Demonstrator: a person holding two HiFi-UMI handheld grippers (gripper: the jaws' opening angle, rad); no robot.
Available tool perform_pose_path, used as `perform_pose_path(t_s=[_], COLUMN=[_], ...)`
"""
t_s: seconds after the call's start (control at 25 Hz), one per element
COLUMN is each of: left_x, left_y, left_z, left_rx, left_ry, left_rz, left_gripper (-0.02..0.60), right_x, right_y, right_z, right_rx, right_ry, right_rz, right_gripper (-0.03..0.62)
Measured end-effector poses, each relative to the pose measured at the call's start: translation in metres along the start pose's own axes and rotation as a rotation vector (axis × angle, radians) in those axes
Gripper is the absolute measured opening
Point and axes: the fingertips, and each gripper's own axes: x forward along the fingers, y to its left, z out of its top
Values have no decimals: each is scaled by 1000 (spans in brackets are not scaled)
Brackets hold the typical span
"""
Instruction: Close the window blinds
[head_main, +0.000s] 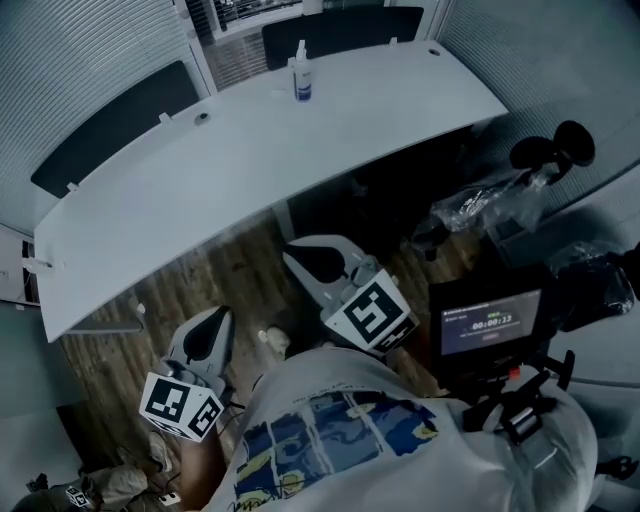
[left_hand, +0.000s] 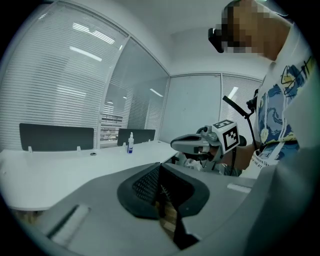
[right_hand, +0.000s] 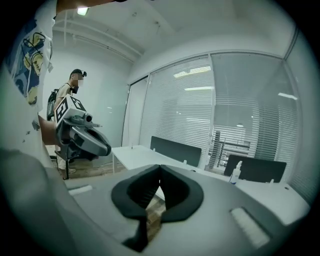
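Jaws of left gripper (head_main: 218, 320) and right gripper (head_main: 302, 256) together, empty; white desk (head_main: 250, 150), blinds (head_main: 80, 60) beyond.

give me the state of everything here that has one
left gripper: shut, empty
right gripper: shut, empty
spray bottle: upright on the desk
window blinds: lowered; section behind the spray bottle see-through
small screen: lit

An office: a long, curved white counter (head_main: 300, 140) carries low dark screens (head_main: 115, 125) along its far edge, like a shared workstation. Glass walls (left_hand: 145, 95) hung with horizontal blinds (left_hand: 55, 85) enclose the room, strip lights (left_hand: 85, 52) show in the glass, and the floor (head_main: 230, 275) is wood-patterned.
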Motion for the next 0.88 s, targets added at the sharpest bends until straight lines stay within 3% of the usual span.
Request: perform_pose_path(t_s=[0.52,0.88], left_x=[-17,-17], left_y=[-55,-67], left_z=[-28,-45], left_rx=[-11,-30], left_ry=[41,64], left_rz=[2,2], left_gripper=[6,6], right_x=[-50,-59], right_y=[33,42], right_z=[-17,-32], right_rx=[38,3], right_ry=[-5,12], right_rz=[20,34], right_gripper=[3,2])
